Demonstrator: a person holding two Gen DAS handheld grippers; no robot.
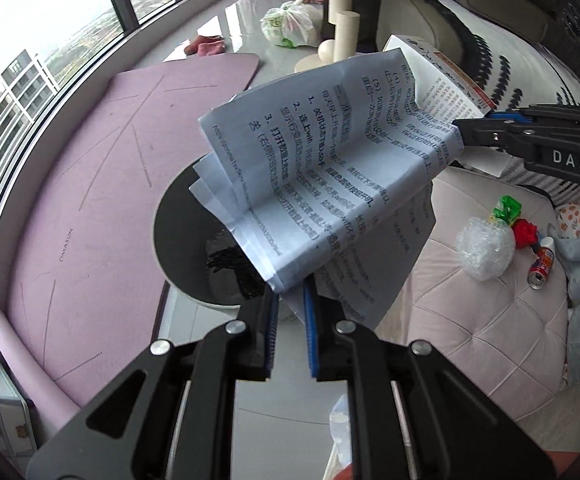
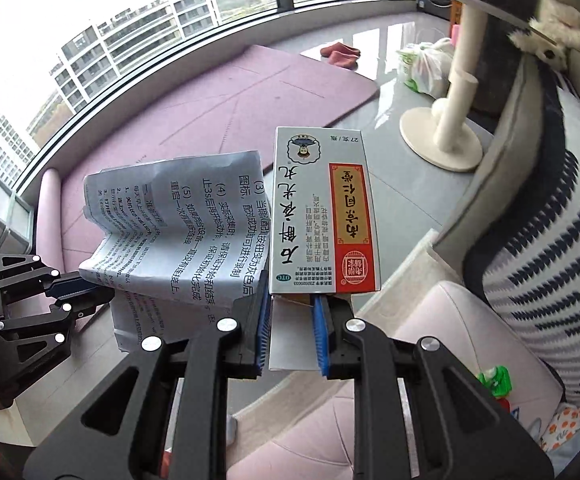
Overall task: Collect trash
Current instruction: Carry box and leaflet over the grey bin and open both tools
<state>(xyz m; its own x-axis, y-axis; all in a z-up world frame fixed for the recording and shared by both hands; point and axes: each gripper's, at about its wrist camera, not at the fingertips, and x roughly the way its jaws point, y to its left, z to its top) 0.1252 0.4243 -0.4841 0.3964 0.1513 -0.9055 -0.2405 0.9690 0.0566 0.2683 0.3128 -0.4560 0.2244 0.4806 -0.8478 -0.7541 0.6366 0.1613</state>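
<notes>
Left gripper (image 1: 290,300) fingers pinching printed paper sheet (image 1: 314,184); right gripper (image 2: 292,320) fingers pinching medicine box (image 2: 326,216), beside sheet.

the right hand-held gripper (image 1: 460,130), seen from the left wrist view, carries the white letters "das" on its black body. the purple floor mat (image 1: 89,200) bears the small word "dmasun" near its edge. the folded paper sheet (image 1: 310,184) is covered in printed chinese text, with list numbers "1.", "2.", "3." and "(5)" readable; in the right wrist view "(3)", "(4)", "(5)" and "3s" can be made out on it. the medicine box (image 2: 324,216) shows large chinese characters upside down, a red and gold panel, a small "otc" oval and "27" at its far end.
</notes>
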